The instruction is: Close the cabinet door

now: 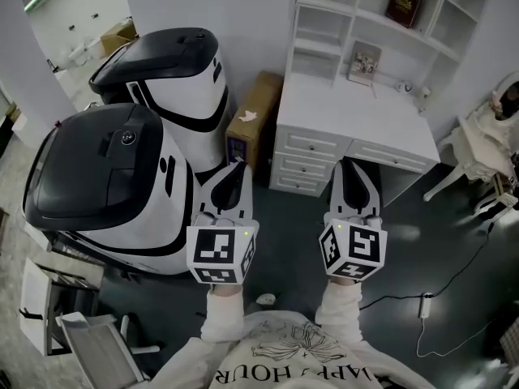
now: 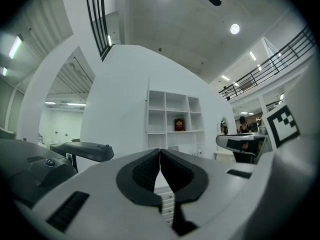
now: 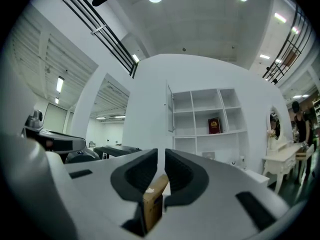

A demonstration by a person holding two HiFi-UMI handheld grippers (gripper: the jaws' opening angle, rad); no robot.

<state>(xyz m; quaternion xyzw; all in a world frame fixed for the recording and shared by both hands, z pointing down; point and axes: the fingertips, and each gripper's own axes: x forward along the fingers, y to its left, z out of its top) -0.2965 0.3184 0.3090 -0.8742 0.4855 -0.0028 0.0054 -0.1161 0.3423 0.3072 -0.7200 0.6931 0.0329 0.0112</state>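
A white desk [image 1: 357, 112] carries a shelf hutch [image 1: 324, 23] with open compartments. At the hutch's upper left, the narrow cabinet door [image 3: 170, 106] stands swung out, seen almost edge-on; it also shows as a thin strip, the door [image 2: 148, 111]. My left gripper [image 1: 237, 167] [image 2: 160, 151] is shut and empty, its tips touching. My right gripper [image 1: 354, 164] [image 3: 161, 151] is also empty, with only a thin slit between its jaws. Both are held low in front of the desk drawers [image 1: 312, 148], well short of the door.
Two large white-and-black machines [image 1: 105, 177] [image 1: 182, 71] crowd the left. A cardboard box [image 1: 253, 116] leans between them and the desk. A red book [image 1: 403, 6] sits on a shelf. A white chair [image 1: 478, 148] stands at right; a cable [image 1: 422, 306] lies on the dark floor.
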